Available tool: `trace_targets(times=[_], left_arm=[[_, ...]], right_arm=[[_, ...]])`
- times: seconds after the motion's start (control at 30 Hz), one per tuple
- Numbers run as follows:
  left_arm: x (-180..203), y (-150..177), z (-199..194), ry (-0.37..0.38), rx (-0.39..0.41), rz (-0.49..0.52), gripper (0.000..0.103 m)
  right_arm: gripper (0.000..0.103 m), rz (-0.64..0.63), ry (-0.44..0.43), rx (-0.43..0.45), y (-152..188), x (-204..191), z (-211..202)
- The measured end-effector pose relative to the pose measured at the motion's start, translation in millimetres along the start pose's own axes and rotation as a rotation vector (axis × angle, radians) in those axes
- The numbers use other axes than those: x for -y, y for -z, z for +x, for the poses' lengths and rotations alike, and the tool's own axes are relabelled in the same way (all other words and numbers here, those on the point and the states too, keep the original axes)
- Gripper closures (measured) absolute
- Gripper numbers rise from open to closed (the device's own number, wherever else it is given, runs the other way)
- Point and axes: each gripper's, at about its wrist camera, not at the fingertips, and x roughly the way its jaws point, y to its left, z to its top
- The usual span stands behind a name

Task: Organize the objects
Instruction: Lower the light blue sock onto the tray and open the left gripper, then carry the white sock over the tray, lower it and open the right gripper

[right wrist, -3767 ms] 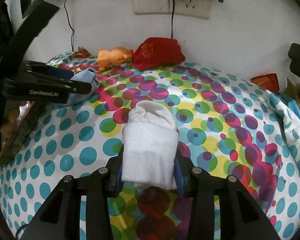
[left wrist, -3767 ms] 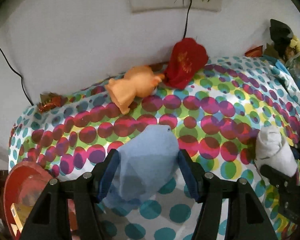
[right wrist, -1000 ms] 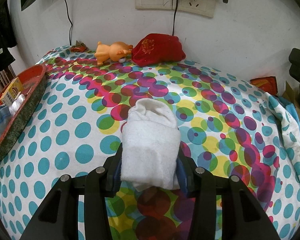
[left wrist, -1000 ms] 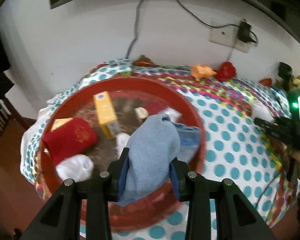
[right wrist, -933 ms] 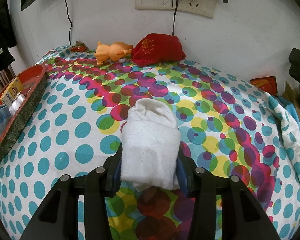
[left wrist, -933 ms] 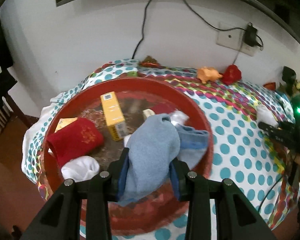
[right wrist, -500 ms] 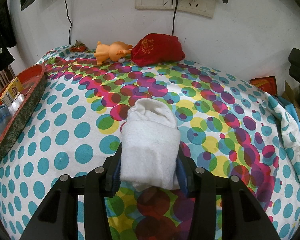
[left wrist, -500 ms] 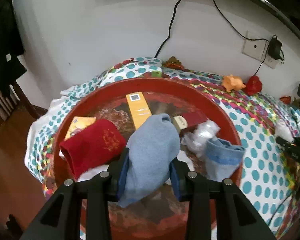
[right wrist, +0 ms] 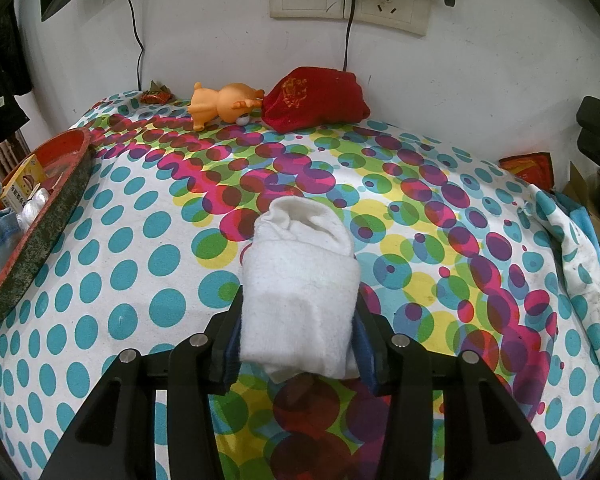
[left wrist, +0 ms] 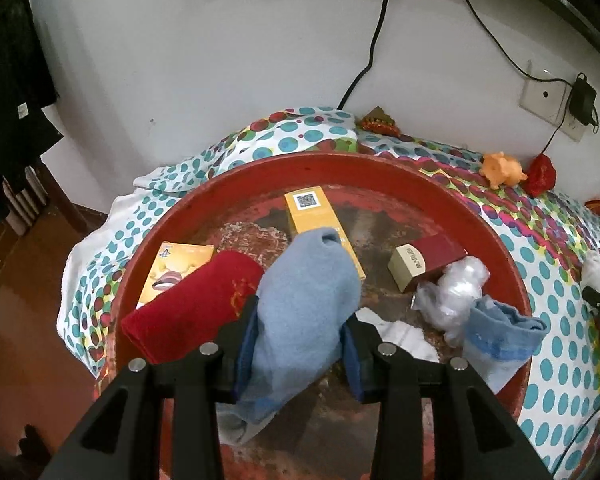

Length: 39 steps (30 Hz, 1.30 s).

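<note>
Now the left gripper (left wrist: 300,344), carried from the dotted cloth (right wrist: 140,280) to above the red tray (left wrist: 380,164), has just begun loosening its jaws around the blue sock (left wrist: 306,300), so a drop looks near, while the right gripper (right wrist: 298,348) stays clamped on the white sock (right wrist: 300,280).

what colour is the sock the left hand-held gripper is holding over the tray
Light blue sock, seen best in the left wrist view, above the red tray.
</note>
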Motion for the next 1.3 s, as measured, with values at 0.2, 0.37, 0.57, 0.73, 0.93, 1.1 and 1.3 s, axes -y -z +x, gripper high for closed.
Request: trace_targets(times=[0.2, 0.37, 0.57, 0.73, 0.93, 1.1, 1.3], left_arm=[[2.1, 2.6, 1.6, 0.000, 0.005, 0.020, 0.062], [0.9, 3.2, 1.7, -0.011, 0.003, 0.017, 0.051], [-2.4, 5.8, -4.1, -0.004, 0.002, 0.010, 0.047], [1.6, 15.4, -22.2, -0.022, 0.032, 0.047, 0.047], [-6.1, 31.1, -41.5, -0.021, 0.053, 0.042, 0.047], [-15.9, 43.6, -49.7, -0.015, 0.054, 0.024, 0.047], [-22.7, 49.1, -61.5, -0.020, 0.103, 0.028, 0.047]], right_arm=[[0.059, 0.001, 0.000, 0.000, -0.2, 0.4, 0.1], [0.058, -0.001, 0.003, 0.000, -0.3, 0.3, 0.3], [0.058, 0.001, 0.003, 0.000, -0.2, -0.4, 0.6], [0.057, 0.001, 0.001, 0.000, 0.1, -0.4, 0.6], [0.064, -0.006, -0.001, 0.005, 0.1, -0.5, 0.2], [0.069, -0.011, 0.026, 0.017, 2.5, -2.2, -5.3], [0.070, -0.007, -0.046, 0.045, -1.8, -30.9, -33.8]])
